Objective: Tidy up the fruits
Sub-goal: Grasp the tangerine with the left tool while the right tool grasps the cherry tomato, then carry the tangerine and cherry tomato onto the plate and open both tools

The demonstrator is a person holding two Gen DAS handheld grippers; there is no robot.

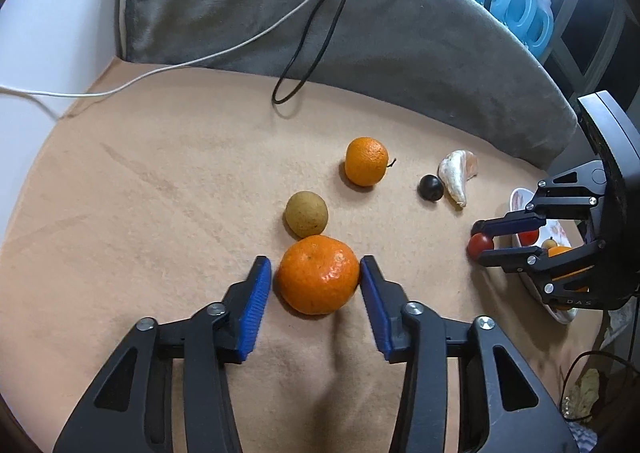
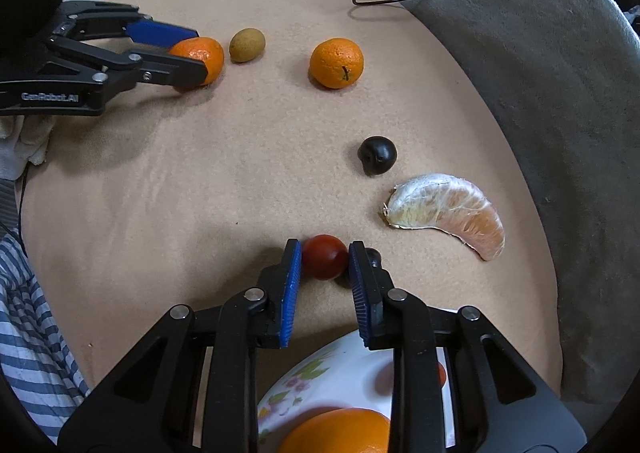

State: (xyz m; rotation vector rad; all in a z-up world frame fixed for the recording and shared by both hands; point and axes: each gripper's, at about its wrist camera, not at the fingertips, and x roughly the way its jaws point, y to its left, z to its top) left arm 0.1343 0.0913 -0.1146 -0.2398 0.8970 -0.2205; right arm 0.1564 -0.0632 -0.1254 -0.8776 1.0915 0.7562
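- I count three oranges: one (image 2: 200, 59), another (image 2: 337, 63), a third (image 2: 340, 431) in the bowl (image 2: 352, 377).
- One red fruit (image 2: 324, 256).
- One dark fruit (image 2: 377, 155).
- One brownish fruit (image 2: 247, 45).
- One peeled segment (image 2: 448, 213).
- Two hand-held grippers: left (image 1: 316, 281), right (image 2: 325, 261).

Matt tan cloth (image 2: 200, 181), glossy tomato (image 2: 324, 257), pitted mandarin (image 1: 318, 275).

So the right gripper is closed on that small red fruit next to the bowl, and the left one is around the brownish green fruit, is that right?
Not quite. The left gripper is around the large orange, not the brownish green fruit, which lies free just beyond it; the left wrist view shows this. The right gripper is indeed closed on the small red fruit next to the bowl.
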